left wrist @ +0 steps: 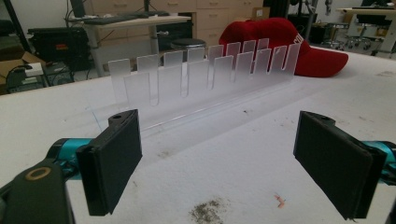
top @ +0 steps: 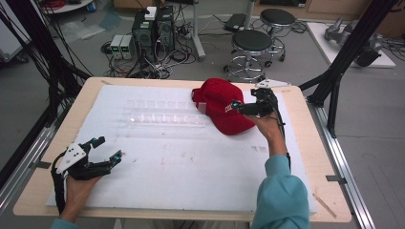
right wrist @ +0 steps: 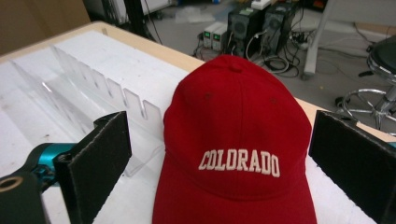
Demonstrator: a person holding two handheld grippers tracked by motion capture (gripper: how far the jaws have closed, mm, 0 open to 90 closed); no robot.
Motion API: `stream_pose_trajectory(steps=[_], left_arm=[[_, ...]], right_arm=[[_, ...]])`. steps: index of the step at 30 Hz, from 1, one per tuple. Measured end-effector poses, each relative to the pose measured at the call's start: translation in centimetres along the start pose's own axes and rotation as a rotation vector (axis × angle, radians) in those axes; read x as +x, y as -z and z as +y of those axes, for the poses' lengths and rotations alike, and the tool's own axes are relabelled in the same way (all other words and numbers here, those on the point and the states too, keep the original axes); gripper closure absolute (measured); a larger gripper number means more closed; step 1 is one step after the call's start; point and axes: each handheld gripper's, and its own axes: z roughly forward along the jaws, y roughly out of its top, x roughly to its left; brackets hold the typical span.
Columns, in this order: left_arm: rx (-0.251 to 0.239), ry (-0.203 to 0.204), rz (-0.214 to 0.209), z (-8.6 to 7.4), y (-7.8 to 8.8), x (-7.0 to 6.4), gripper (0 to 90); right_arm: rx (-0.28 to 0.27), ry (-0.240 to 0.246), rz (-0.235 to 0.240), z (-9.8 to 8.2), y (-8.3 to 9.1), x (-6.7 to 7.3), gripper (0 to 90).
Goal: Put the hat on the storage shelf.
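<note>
A: Status on the right tool [top: 235, 106]?

B: Jaws wide apart, nothing between the pads. It sits over the front of the red cap [top: 220, 102], at the brim end. In the right gripper view the cap [right wrist: 236, 154] lies straight ahead between the two pads, "COLORADO" lettering facing the camera. Can't tell whether a pad touches the fabric.

A: Cap location?

B: Far right part of the white sheet [top: 181, 167] on the worktop [top: 317, 157], crown up. Just beside the right end of the clear slotted rack [top: 165, 116]; touching or not, can't tell.

A: Left tool [top: 107, 148]?

B: Also spread open, empty. Near left corner of the sheet, well apart from the cap. In the left gripper view it points at the rack [left wrist: 205, 74], with the cap [left wrist: 289, 46] behind the rack's far end.

A: Anything else on the sheet?

B: Small dark crumbs [left wrist: 208, 212] just ahead of the left tool.
</note>
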Motion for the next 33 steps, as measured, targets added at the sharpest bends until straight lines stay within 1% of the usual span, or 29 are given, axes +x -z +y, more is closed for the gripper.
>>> stream_pose_trajectory(steps=[1, 3, 4, 5, 7, 8, 9, 11, 13, 14, 15, 16, 18, 19, 21, 22, 23, 25, 26, 27, 28, 29, 32, 33], left_arm=[[-0.001, -0.003, 0.000, 0.0, 0.0, 0.0, 15.5], [-0.001, -0.004, 0.000, 0.0, 0.0, 0.0, 15.5], [-0.002, -0.004, 0.001, 0.0, 0.0, -0.1, 15.5], [-0.002, -0.006, 0.000, 0.0, 0.0, -0.1, 15.5], [-0.005, -0.009, -0.001, 0.0, 0.1, -0.1, 15.5], [-0.011, -0.012, 0.001, 0.0, 0.1, -0.1, 15.5], [-0.009, -0.015, 0.001, 0.0, 0.1, -0.1, 15.5], [-0.009, -0.016, 0.003, 0.0, 0.1, -0.2, 15.5], [-0.009, -0.016, 0.002, 0.0, 0.1, -0.2, 15.5], [-0.007, -0.016, 0.003, 0.0, 0.1, -0.2, 15.5], [-0.007, -0.017, 0.002, 0.0, 0.1, -0.2, 15.5], [-0.008, -0.015, 0.002, 0.0, 0.1, -0.2, 15.5], [-0.006, -0.016, 0.002, 0.0, 0.1, -0.2, 15.5], [-0.005, -0.015, 0.002, 0.0, 0.1, -0.2, 15.5], [-0.007, -0.016, 0.002, 0.0, 0.0, -0.2, 15.5], [-0.005, -0.017, 0.002, 0.0, 0.0, -0.2, 15.5], [-0.005, -0.014, 0.002, 0.0, 0.0, -0.2, 15.5], [-0.003, -0.013, 0.001, 0.0, 0.0, -0.2, 15.5], [-0.004, -0.013, 0.001, 0.0, 0.0, -0.2, 15.5], [-0.006, -0.015, 0.001, 0.0, 0.0, -0.2, 15.5], [-0.004, -0.018, 0.001, 0.0, 0.0, -0.2, 15.6], [-0.005, -0.020, 0.002, 0.0, 0.0, -0.2, 15.6], [0.002, -0.021, 0.002, 0.0, 0.0, -0.2, 15.6], [0.001, -0.017, 0.003, 0.0, 0.0, -0.2, 15.6]], right_arm=[[0.014, 0.001, -0.006, 0.2, -0.3, -0.1, 4.5], [0.053, -0.003, -0.002, 0.6, -1.2, -0.2, 4.5], [0.043, 0.012, -0.007, 0.7, -1.5, -0.3, 4.6], [0.049, 0.005, -0.004, 0.8, -1.9, -0.4, 4.5], [0.082, 0.000, -0.008, 1.2, -2.6, -0.5, 4.5], [0.091, 0.009, -0.009, 1.5, -2.9, -0.5, 4.6], [0.085, 0.020, -0.017, 1.9, -3.1, -0.5, 5.0], [0.106, 0.011, -0.015, 2.6, -3.8, -0.7, 5.0], [0.130, 0.030, -0.035, 3.0, -4.4, -0.7, 5.1], [0.128, 0.035, -0.039, 3.1, -4.8, -0.8, 5.3], [0.127, 0.025, -0.035, 3.2, -5.1, -0.9, 5.9], [0.136, 0.024, -0.041, 3.1, -5.4, -1.0, 5.9], [0.153, 0.028, -0.046, 2.9, -6.1, -1.1, 5.9], [0.170, 0.026, -0.051, 2.8, -6.5, -1.1, 5.9], [0.184, 0.035, -0.067, 2.5, -7.3, -1.3, 5.9], [0.185, 0.024, -0.068, 2.4, -7.5, -1.3, 6.0], [0.188, 0.018, -0.072, 2.4, -7.8, -1.4, 8.0], [0.200, 0.028, -0.079, 2.2, -8.2, -1.4, 17.1], [0.218, 0.043, -0.095, 2.0, -8.7, -1.4, 17.0], [0.218, 0.043, -0.095, 2.0, -8.7, -1.4, 17.0], [0.221, 0.037, -0.096, 1.8, -8.9, -1.5, 17.0], [0.226, 0.021, -0.086, 1.6, -9.2, -1.7, 17.0], [0.248, 0.021, -0.089, 1.3, -9.8, -1.8, 17.1], [0.254, 0.025, -0.098, 1.1, -9.9, -1.8, 17.8]])
